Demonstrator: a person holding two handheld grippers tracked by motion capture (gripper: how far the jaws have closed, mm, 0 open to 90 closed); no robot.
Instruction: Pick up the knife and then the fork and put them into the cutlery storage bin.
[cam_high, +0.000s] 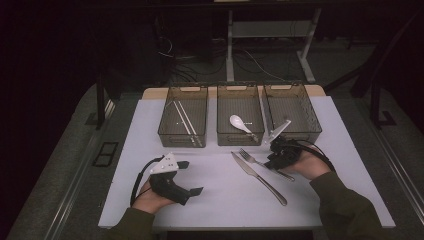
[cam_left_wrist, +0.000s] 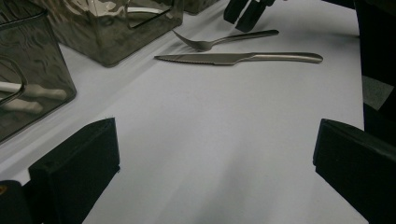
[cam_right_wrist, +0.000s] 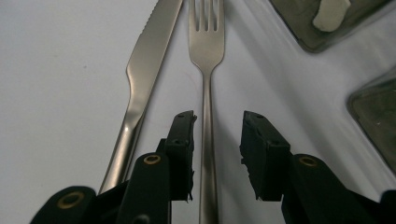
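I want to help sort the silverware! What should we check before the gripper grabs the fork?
1. Right gripper jaws apart: ok.
2. Fork handle lies between the jaws: ok.
3. Pads not yet pressing the fork: ok.
4. Knife outside the jaws, close beside the left one: ok, but tight.
5. Left gripper open and away from the cutlery: ok.
6. Rightmost bin free for the fork: cannot tell.

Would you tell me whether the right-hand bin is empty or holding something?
Empty, apparently: the right-hand bin shows only its bare mesh floor, while the middle bin holds a white spoon.
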